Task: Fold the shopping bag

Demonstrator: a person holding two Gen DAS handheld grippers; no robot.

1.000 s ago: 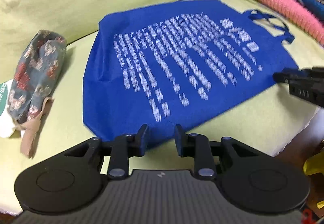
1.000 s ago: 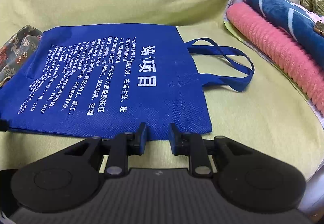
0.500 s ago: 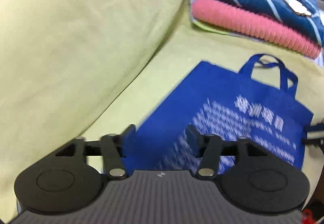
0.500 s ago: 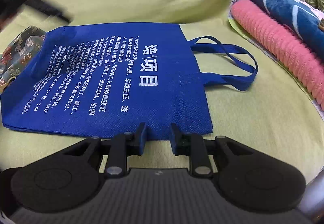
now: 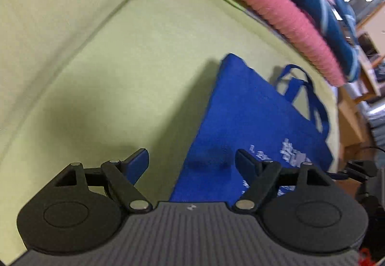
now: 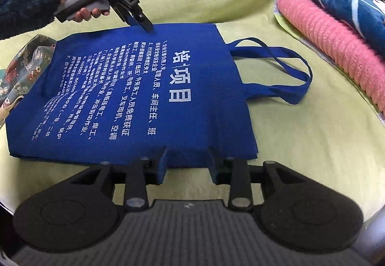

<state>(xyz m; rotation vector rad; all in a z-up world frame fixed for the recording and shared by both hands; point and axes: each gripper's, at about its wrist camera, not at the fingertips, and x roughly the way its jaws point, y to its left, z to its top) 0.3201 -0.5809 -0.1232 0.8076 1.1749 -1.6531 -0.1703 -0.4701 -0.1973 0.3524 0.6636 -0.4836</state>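
Blue non-woven shopping bag (image 6: 134,97) lies flat on the yellow-green sheet (image 6: 300,145), white print up, its handles (image 6: 276,73) pointing toward the rolled pink towel (image 6: 336,49). At its far edge the left gripper (image 6: 142,23), held in a hand (image 6: 81,1), comes down with its fingers spread wide. At the near edge the right gripper (image 6: 187,165) is also spread, its fingertips (image 6: 162,165) level with the bag's hem; whether they touch it I cannot tell.

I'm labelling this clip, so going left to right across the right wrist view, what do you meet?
Floral pouch → hand holding the left gripper → blue shopping bag → bag handles → pink rolled towel
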